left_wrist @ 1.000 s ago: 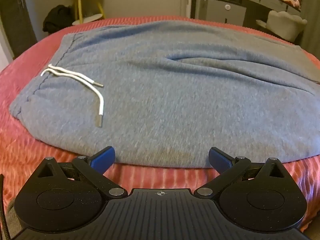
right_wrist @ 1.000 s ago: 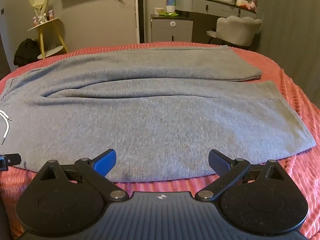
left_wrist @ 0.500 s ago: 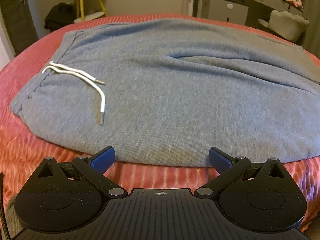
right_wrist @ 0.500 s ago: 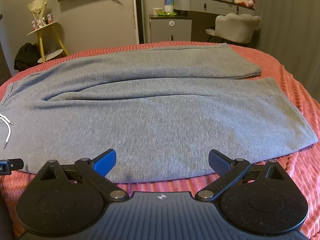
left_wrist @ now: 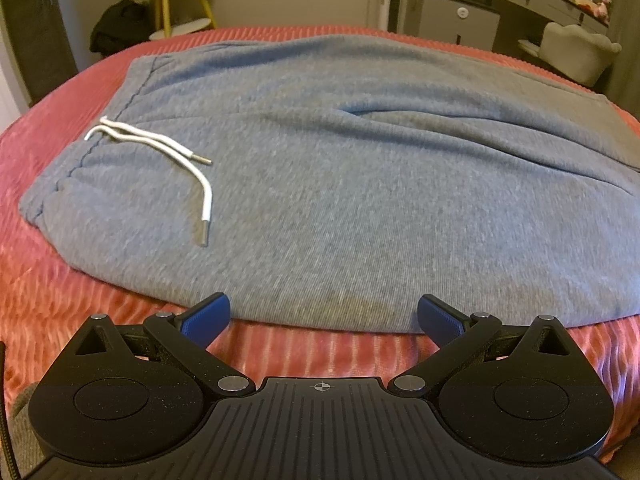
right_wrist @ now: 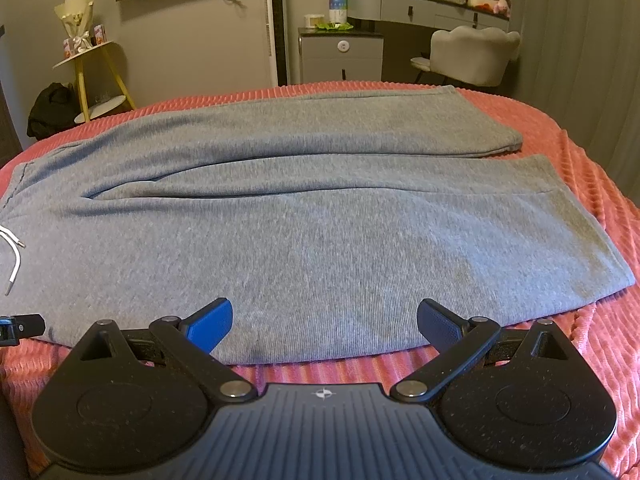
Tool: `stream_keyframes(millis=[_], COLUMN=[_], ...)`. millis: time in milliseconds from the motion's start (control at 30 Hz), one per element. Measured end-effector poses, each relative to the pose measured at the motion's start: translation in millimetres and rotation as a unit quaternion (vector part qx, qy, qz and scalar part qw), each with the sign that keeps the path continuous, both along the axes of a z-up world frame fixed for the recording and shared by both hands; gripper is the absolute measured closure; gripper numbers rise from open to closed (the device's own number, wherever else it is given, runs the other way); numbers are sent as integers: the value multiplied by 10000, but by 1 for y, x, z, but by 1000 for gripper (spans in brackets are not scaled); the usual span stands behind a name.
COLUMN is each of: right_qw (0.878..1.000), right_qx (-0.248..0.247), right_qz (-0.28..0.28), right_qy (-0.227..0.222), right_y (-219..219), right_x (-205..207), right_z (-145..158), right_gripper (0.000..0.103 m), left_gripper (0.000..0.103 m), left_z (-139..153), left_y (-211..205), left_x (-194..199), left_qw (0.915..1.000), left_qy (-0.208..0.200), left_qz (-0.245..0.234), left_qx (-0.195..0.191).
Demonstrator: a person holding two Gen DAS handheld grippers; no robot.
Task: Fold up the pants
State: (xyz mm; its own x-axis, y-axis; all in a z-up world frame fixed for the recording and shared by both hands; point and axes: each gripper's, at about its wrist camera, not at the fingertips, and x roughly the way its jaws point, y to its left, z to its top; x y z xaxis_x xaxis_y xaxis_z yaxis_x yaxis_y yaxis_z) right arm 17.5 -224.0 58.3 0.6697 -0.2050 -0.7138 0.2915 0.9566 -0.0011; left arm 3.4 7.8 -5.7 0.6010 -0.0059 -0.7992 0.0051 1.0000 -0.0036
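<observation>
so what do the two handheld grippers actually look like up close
Both match: the left gripper and right gripper have speckled black bodies with ribbed centre plates, a small crosshair mark, round side discs, silver pivot pins and triangular cut-outs. Each has one blue pad and one dark ribbed pad. A black cable runs by the left one.

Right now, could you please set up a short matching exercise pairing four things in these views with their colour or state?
Things:
1. pants
2. drawstring
3. bedspread
4. left gripper

Descriptions:
A. white, lying loose on grey fabric
B. coral red, ribbed
C. jaws wide apart, holding nothing
D. grey, spread flat with both legs side by side

Pairs: 1-D, 2-A, 3-B, 4-C
</observation>
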Motion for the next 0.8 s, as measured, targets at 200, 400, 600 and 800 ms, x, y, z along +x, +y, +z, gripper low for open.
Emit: stream_keyframes(millis=[200,400,600,800], right_qw=[10000,10000,10000,10000], right_qx=[7,9,32,37], right_qz=[-13,-9,-22,-24], right_qy=[18,28,45,47], right_y=[-1,-1,-2,-2], right_x=[0,0,1,1], right_z=[-1,-1,-2,-2], right_gripper=[4,4,4,4], left_gripper=[0,0,0,0], left_z=[0,-1,-1,-2], left_y=[1,0,1,1], left_x=[1,1,1,1], left_qw=[10000,10000,10000,10000], left_qy=[7,32,48,61], left_qz=[13,34,35,42], left_qx=[-21,-28,-29,-23])
